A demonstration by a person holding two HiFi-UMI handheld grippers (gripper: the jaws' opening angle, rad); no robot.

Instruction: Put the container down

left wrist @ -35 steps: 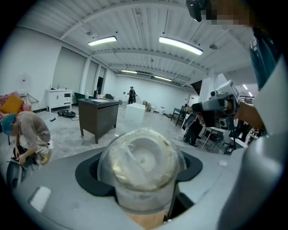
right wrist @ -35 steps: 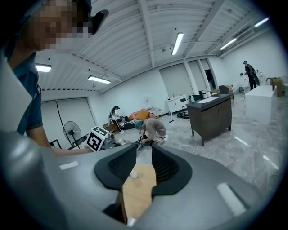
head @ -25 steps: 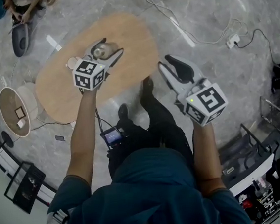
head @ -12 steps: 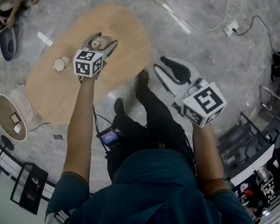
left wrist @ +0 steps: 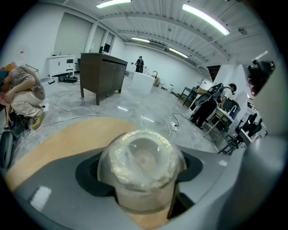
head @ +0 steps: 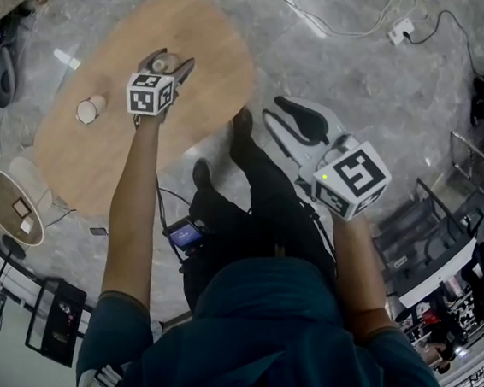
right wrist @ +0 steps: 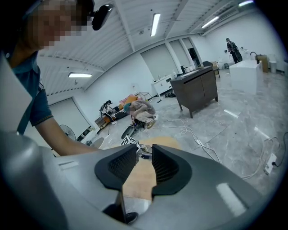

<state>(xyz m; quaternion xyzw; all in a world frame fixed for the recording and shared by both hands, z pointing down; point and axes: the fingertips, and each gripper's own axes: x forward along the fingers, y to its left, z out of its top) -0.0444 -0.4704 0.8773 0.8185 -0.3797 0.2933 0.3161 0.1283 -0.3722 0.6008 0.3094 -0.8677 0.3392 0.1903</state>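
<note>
1. Left gripper [head: 165, 65]: clenched on the clear container [left wrist: 141, 164], upper centre of the head view, over the wooden table [head: 208, 37].
2. Right gripper [right wrist: 144, 153]: jaws slightly apart, empty, right of centre, off the table.

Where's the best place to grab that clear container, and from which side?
On the clear container, grip the round side wall under its wider top, coming from the side, as the left gripper does; the top should keep it from slipping.
</note>
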